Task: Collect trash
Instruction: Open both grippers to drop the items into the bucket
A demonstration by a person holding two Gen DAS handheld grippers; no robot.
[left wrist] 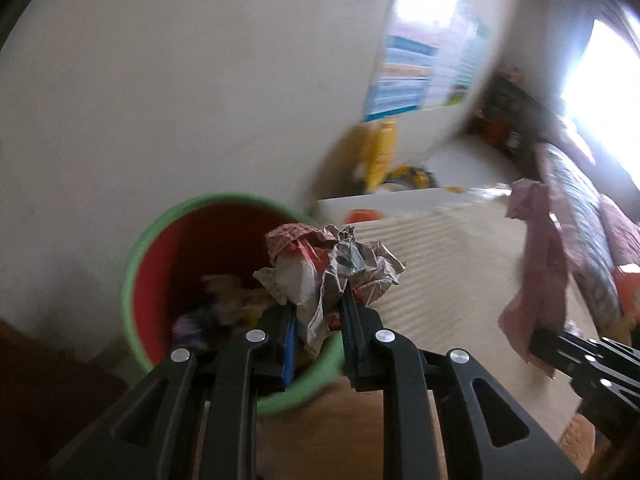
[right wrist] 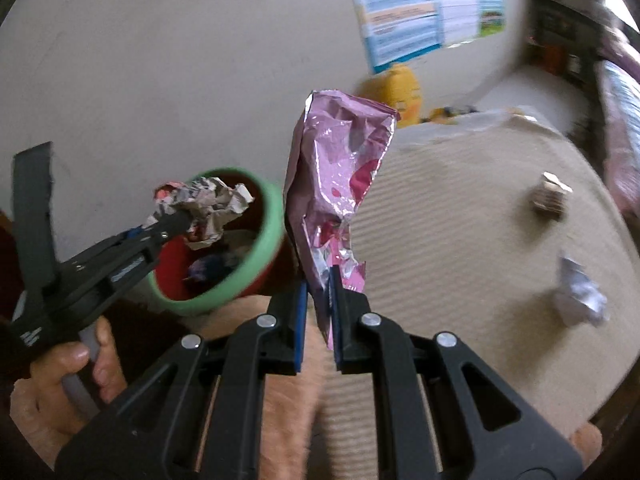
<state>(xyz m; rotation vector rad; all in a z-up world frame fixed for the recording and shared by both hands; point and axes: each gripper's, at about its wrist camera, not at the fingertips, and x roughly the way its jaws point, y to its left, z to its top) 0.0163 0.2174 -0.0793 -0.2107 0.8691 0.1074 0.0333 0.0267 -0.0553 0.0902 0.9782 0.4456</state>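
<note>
Seen from the left wrist: black left gripper with blue pads [left wrist: 318,312] clamped on a crumpled ball of printed newspaper [left wrist: 332,268], held over the near rim of a round red bin with a green rim [left wrist: 134,276]. Inside the bin, blurred scraps, pale and dark, too smeared to identify. Beyond the bin, a plain white wall and a ribbed cream mat [left wrist: 448,272]. At the right edge, the black right gripper [left wrist: 538,340] pinching a pink crinkled foil wrapper [left wrist: 532,264] that hangs above the mat, well apart from the bin. Seen from the right wrist: right gripper [right wrist: 318,300] closed tight on the lower end of the pink foil wrapper [right wrist: 340,176], which stands upright above the jaws. To the left, the left gripper [right wrist: 176,222] gripped by a person's hand [right wrist: 68,376], carrying the newspaper ball [right wrist: 208,204] over the opening of the green-rimmed bin [right wrist: 256,264]. On the mat [right wrist: 460,220] to the right, a crumpled white paper wad [right wrist: 580,296] and, further back, a small brownish crumpled piece [right wrist: 552,196], both blurred and lying apart from each other. Against the wall, a yellow soft toy [right wrist: 400,88] under a blue and white poster [right wrist: 404,12].
</note>
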